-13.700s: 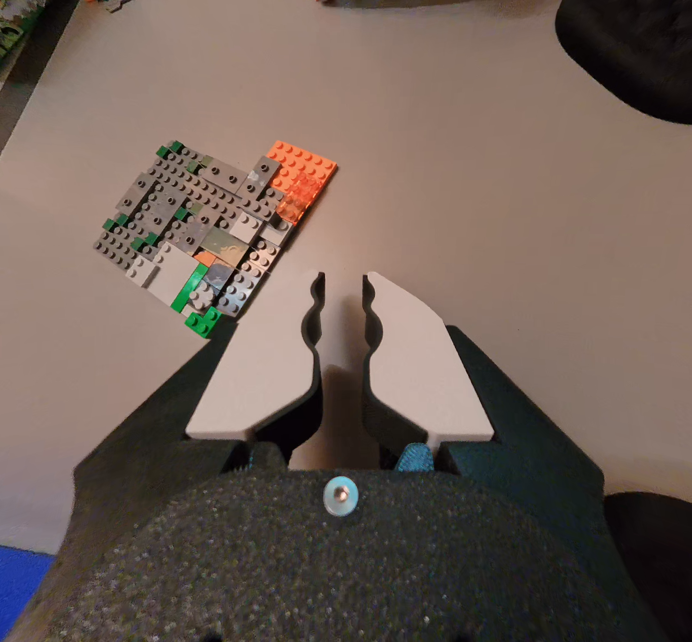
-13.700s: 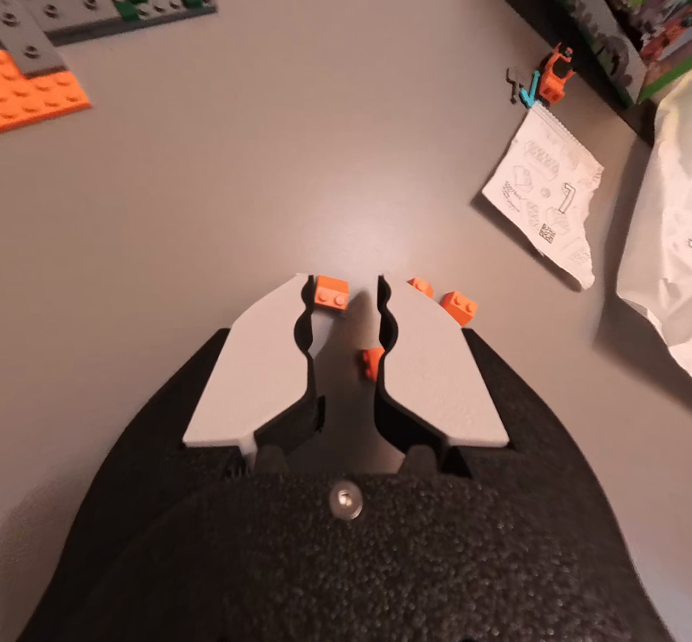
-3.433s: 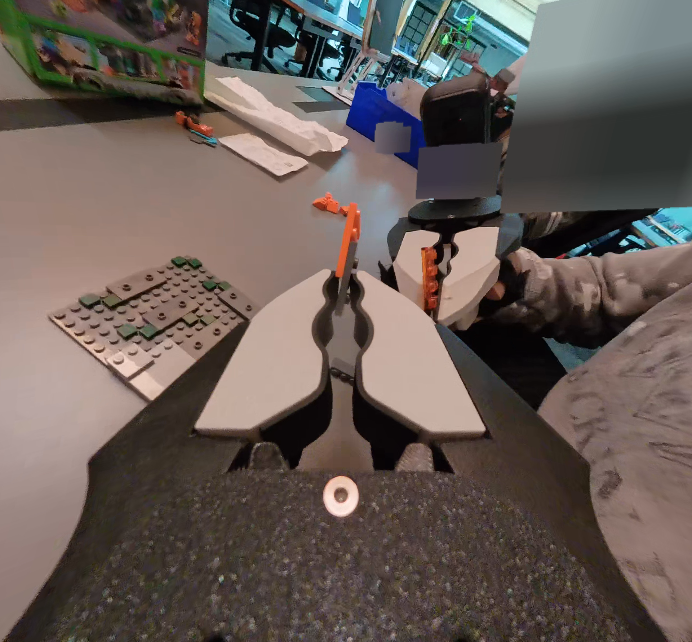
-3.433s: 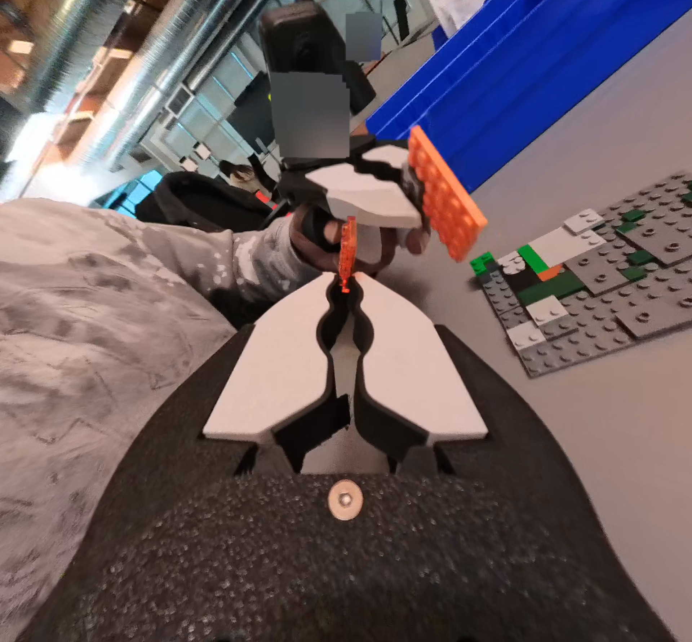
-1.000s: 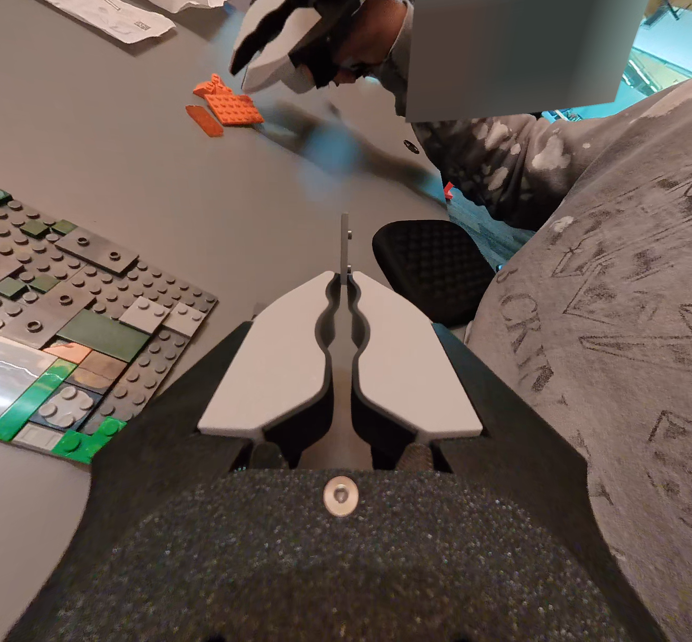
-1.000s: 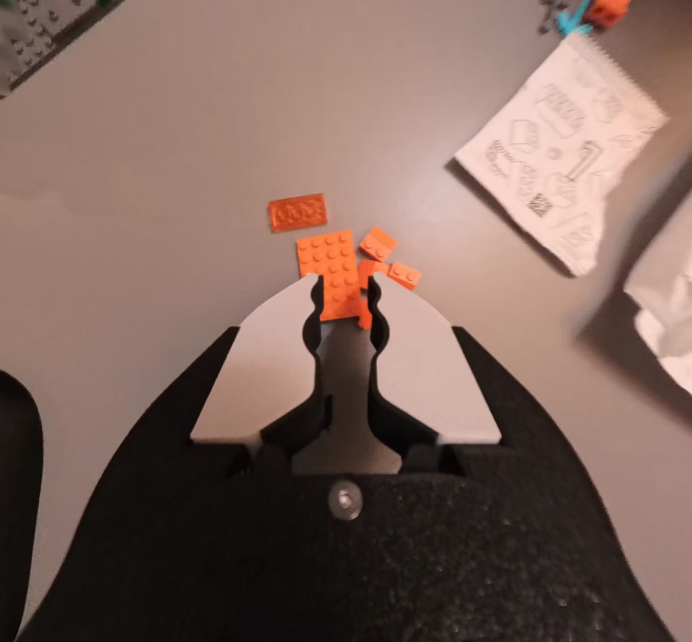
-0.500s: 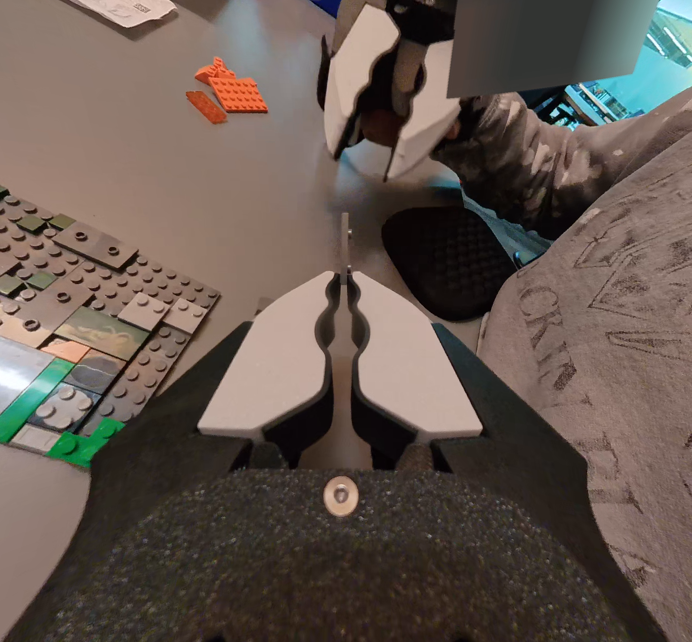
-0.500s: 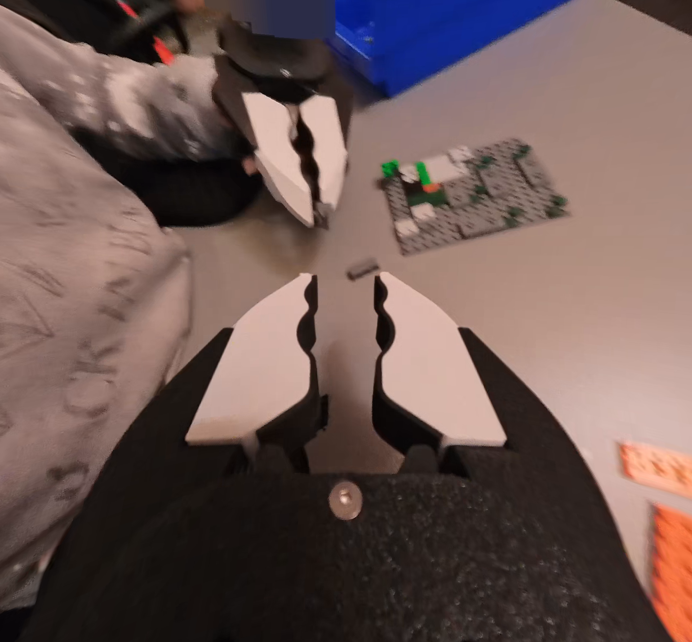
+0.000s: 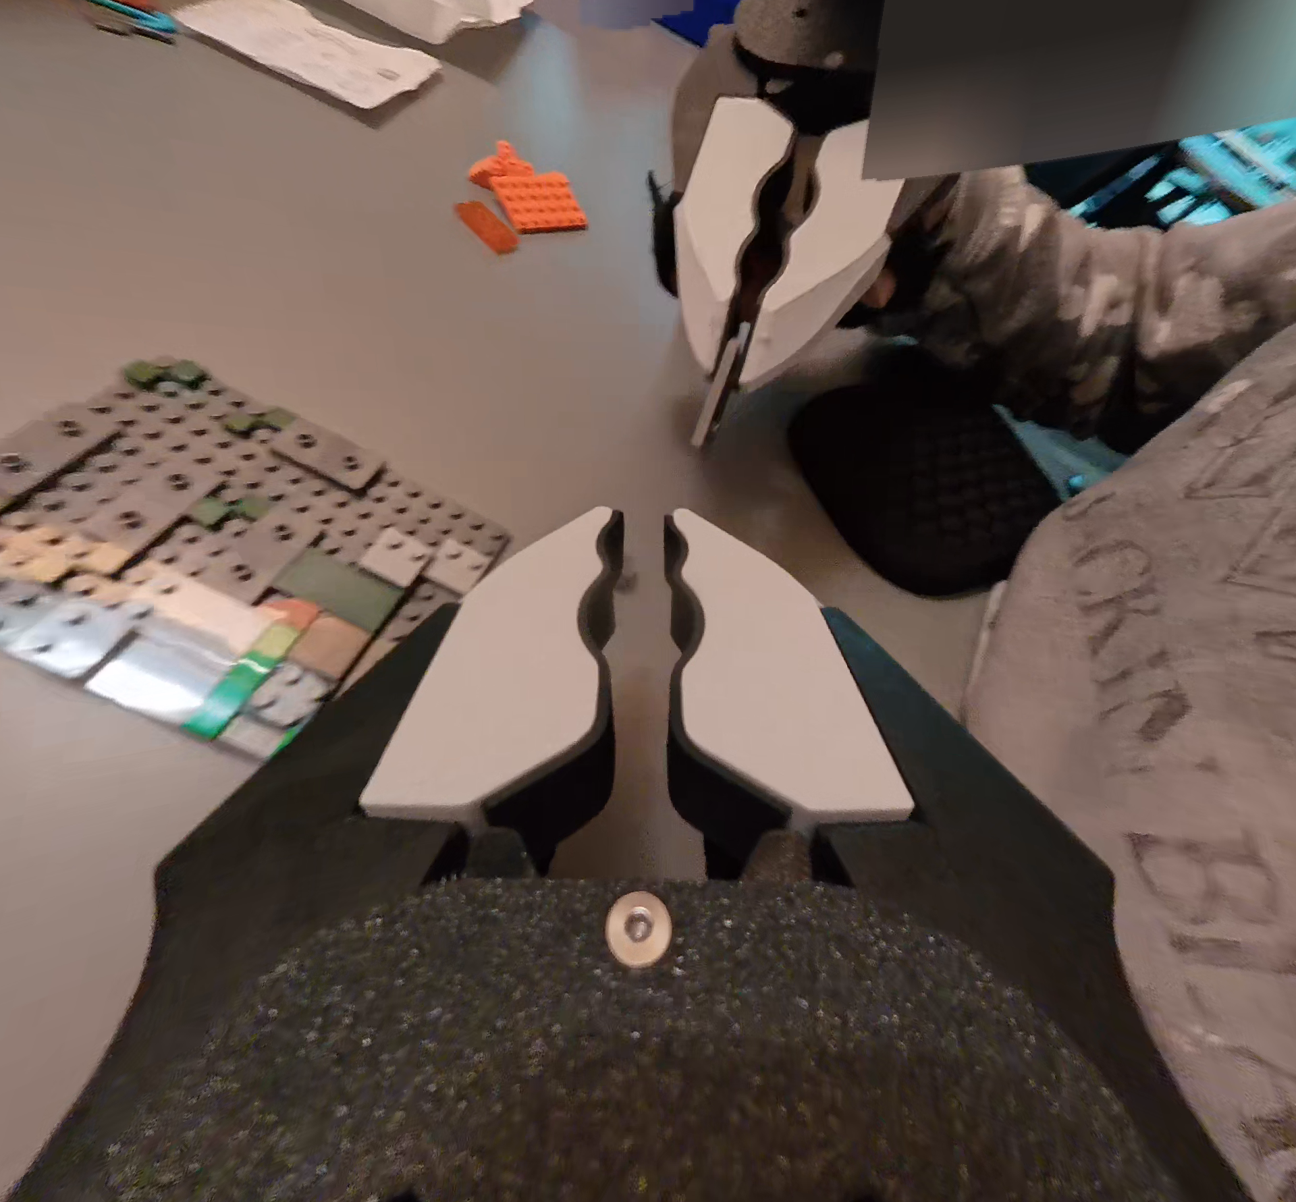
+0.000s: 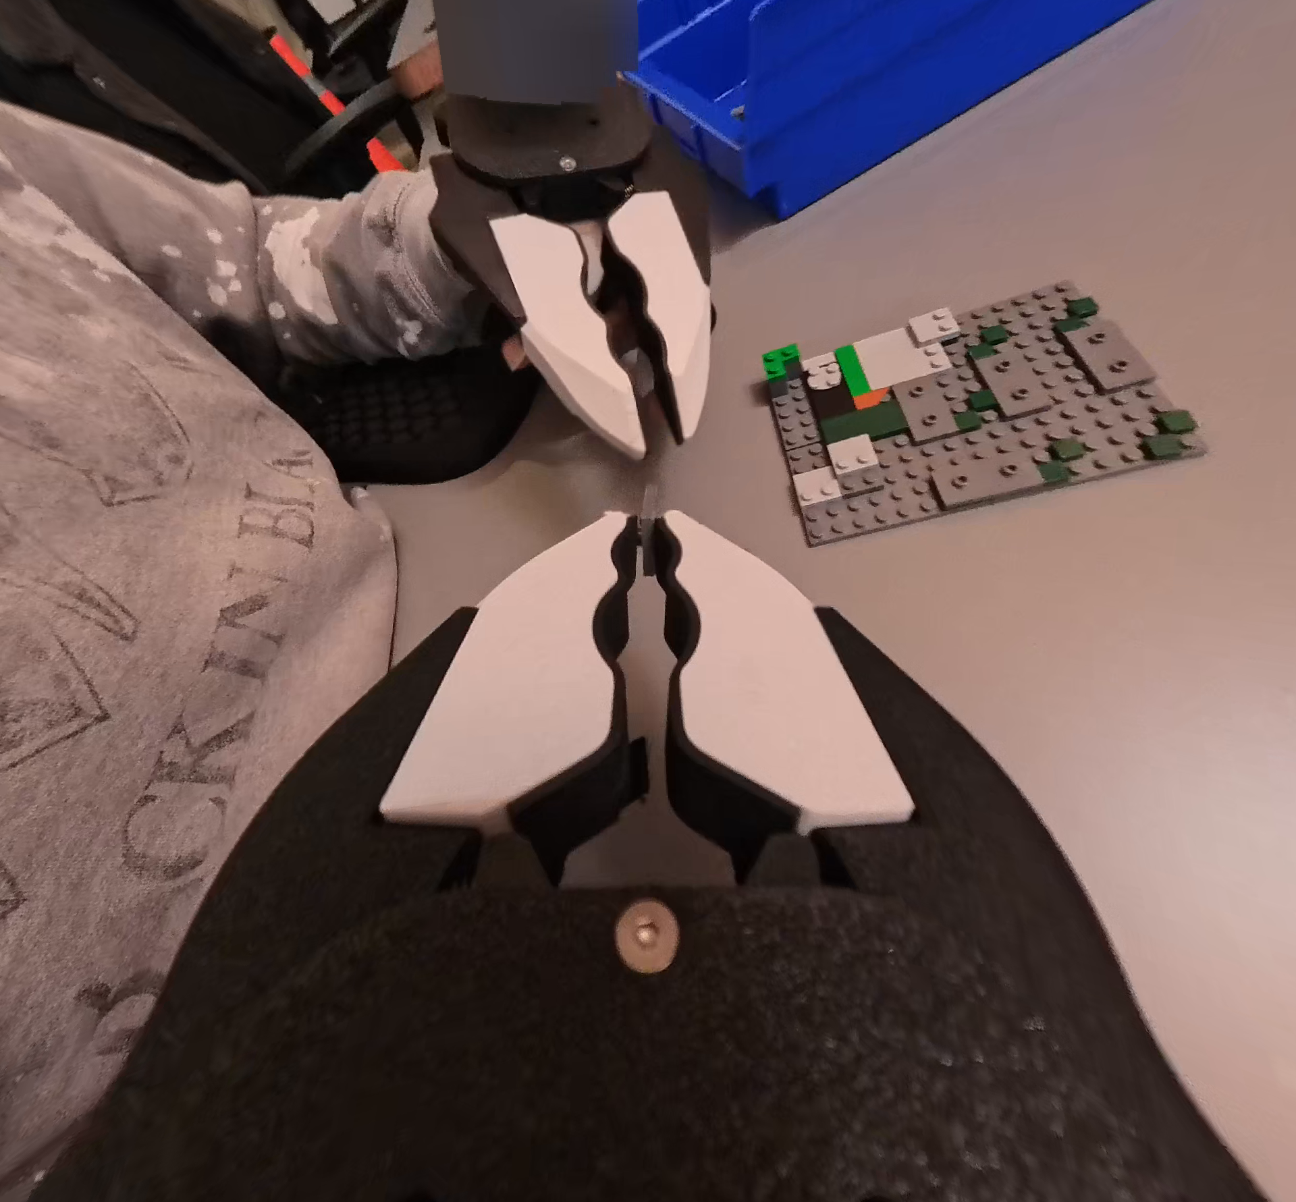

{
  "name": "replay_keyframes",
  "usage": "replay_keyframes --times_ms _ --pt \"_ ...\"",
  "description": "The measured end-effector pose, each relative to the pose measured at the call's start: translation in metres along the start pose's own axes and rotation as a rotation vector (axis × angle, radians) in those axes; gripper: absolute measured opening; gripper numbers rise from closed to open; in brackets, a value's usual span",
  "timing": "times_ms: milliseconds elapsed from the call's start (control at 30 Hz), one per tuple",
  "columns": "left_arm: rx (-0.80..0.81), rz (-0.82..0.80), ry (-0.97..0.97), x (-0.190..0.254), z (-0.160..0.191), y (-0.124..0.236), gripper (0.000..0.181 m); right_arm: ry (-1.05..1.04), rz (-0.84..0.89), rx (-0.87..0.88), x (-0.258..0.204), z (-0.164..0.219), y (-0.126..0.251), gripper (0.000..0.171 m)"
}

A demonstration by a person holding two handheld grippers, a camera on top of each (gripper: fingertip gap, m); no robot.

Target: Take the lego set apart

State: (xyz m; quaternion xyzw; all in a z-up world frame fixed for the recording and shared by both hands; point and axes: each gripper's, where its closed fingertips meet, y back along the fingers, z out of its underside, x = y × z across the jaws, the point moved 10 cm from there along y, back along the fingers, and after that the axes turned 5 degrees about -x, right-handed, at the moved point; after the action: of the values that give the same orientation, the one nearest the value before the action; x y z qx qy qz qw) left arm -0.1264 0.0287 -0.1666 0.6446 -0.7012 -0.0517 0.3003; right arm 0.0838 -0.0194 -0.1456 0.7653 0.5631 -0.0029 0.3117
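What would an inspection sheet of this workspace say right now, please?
Surface: grey table, matte.
Job's things: lego baseplate lying flat, tiles still attached; orange pieces loose in a small pile; grey plate held by the right gripper.
Clutter: paper sheets; blue bin; black mesh pad at the table edge.
Grippers: left gripper open, empty; right gripper shut on the grey plate.
Cables: nothing seen.
Surroundings: person's grey sleeve; background blurred.
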Motion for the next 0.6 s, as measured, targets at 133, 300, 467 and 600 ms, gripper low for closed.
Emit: replay_keyframes --times_ms 133,300,467,600 --pt "-0.005 -0.072 -0.092 0.001 0.003 0.004 0.021 -0.092 0.011 0.050 0.006 0.002 -0.002 0.004" --pt "0.031 -0.338 -0.450 0.023 -0.004 -0.003 0.032 -0.444 -0.148 0.251 0.022 0.000 -0.008 0.004" --pt "0.058 -0.540 -0.625 0.038 -0.007 -0.011 0.033 -0.569 -0.270 0.295 0.021 0.000 -0.019 0.004" --pt "0.066 -0.600 -0.714 0.043 -0.008 -0.013 0.019 -0.609 -0.324 0.296 0.021 0.002 -0.026 0.004"
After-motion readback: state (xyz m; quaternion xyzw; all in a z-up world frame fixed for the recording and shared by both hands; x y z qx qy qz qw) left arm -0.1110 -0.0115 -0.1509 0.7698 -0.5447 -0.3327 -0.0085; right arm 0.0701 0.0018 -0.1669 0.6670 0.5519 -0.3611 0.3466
